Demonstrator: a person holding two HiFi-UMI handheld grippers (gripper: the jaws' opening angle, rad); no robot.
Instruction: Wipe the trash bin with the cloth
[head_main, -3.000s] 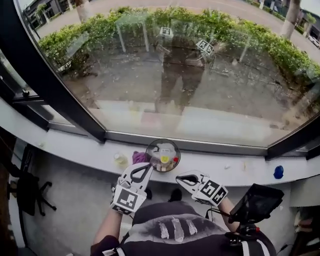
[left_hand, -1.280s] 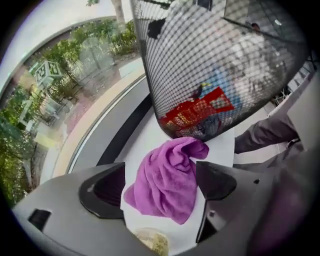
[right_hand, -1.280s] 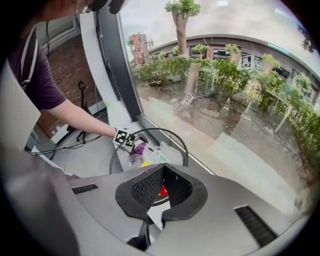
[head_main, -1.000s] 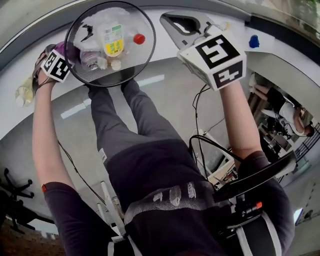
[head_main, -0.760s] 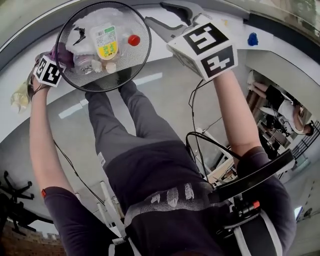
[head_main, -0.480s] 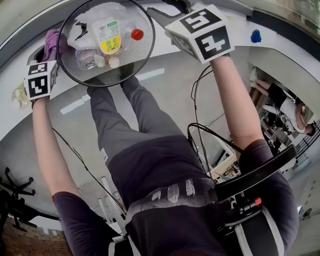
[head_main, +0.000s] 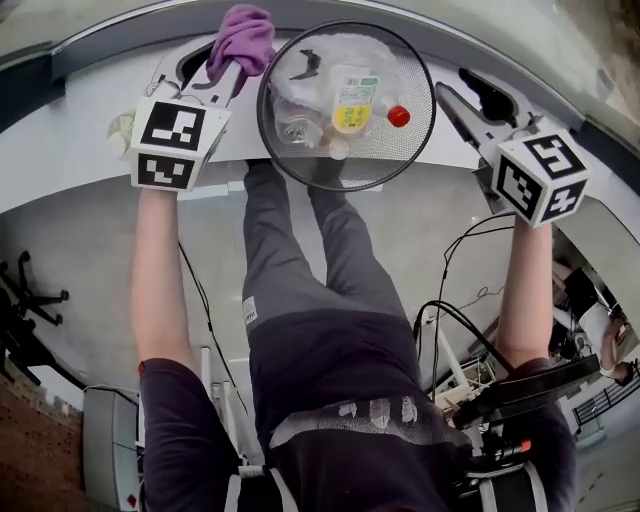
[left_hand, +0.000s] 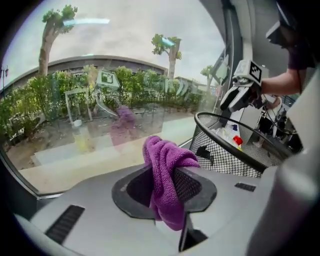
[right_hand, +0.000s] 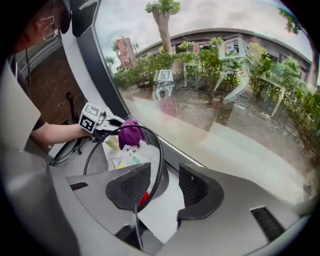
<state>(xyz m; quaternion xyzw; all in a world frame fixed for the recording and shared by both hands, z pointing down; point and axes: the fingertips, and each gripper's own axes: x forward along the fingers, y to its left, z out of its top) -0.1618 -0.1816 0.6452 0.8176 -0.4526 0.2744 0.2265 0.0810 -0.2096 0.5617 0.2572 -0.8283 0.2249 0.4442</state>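
Observation:
The black mesh trash bin (head_main: 392, 160) stands on the white sill, holding a yellow-labelled bottle (head_main: 350, 105), a red cap and white plastic. My left gripper (head_main: 222, 62) is raised at the bin's left; its jaws have just been closing and are shut on the purple cloth (head_main: 245, 35). In the left gripper view the cloth (left_hand: 165, 165) hangs bunched between the pads, with the bin (left_hand: 225, 155) to the right. My right gripper (head_main: 455, 95) is at the bin's right side. Its jaws have just been opening and stand apart around the bin's rim (right_hand: 159, 150) without pressing it.
The window glass rises just behind the sill (head_main: 90, 100). A small yellowish bottle (head_main: 120, 125) sits on the sill near my left gripper. The person's legs (head_main: 300, 260) are below the bin. Cables (head_main: 460, 250) and a chair base (head_main: 25, 300) lie on the floor.
My left gripper has risen from low beside the bin's left wall, carrying the purple cloth up above the rim. The right gripper has stayed by the bin's right side.

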